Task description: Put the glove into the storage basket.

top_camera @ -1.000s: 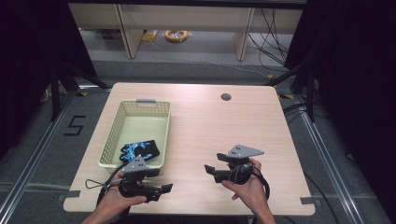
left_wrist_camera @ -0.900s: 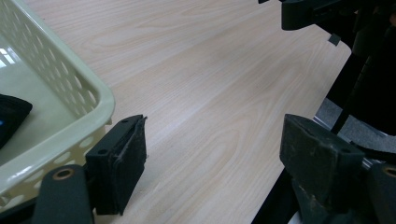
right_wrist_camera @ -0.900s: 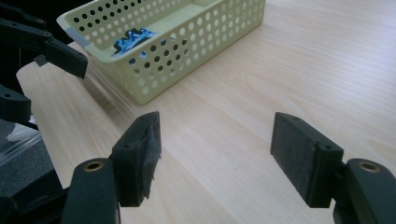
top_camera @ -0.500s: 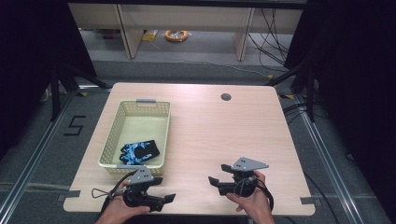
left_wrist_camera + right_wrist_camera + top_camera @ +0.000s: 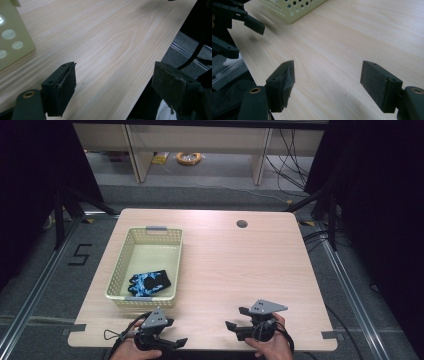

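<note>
A pale yellow perforated basket (image 5: 116,276) stands on the left half of the wooden table (image 5: 240,265). A black and blue glove (image 5: 149,282) lies in its near end. My left gripper (image 5: 176,331) is at the table's near edge just in front of the basket, held in a hand, its jaws wide apart over bare wood (image 5: 115,68). My right gripper (image 5: 235,318) sits low at the near edge further right. Its jaws have just been opening and stand open with nothing between them (image 5: 328,65). The basket's corner (image 5: 12,42) is at the left of the left gripper view.
A round cable hole (image 5: 242,224) is near the table's far edge. The basket's wall (image 5: 292,10) and the left gripper (image 5: 242,37) are at the top left of the right gripper view. The near table edge drops off beside both grippers. A yellow coil (image 5: 189,157) lies on the floor beyond.
Both hands have drawn back toward the near edge of the table and sunk lower. The glove and basket have not moved.
</note>
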Available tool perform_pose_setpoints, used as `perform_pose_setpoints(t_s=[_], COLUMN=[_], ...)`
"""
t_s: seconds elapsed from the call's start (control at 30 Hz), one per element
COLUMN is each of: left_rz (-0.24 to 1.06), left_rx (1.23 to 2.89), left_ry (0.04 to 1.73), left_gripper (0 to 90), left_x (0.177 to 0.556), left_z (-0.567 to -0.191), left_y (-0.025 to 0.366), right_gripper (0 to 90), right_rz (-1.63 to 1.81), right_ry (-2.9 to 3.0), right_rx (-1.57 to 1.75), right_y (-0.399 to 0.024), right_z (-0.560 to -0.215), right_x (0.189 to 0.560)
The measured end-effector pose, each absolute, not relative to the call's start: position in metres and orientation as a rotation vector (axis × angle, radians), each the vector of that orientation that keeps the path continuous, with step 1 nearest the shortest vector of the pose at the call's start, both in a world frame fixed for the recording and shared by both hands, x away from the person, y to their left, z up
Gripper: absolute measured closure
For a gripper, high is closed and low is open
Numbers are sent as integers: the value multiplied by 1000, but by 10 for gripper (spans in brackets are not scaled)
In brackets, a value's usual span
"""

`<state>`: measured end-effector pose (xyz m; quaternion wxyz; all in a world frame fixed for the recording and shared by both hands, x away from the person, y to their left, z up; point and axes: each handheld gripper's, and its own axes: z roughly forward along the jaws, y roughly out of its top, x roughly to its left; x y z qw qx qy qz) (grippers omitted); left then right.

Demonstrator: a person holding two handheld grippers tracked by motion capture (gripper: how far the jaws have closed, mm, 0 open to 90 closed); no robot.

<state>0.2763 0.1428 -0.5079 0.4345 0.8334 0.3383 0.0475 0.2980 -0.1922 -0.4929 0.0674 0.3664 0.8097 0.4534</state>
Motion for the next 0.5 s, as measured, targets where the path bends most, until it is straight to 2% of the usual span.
perform_pose_setpoints(t_s=[0.5], left_rz=[146], left_rx=[2111], left_ry=[844], left_gripper=[175], left_x=[277], left_z=[-514], left_y=[143], right_gripper=[266], right_rz=[1241], right_ry=[2469], right_rx=[1048], right_y=[-191], right_z=[-500], right_x=[294])
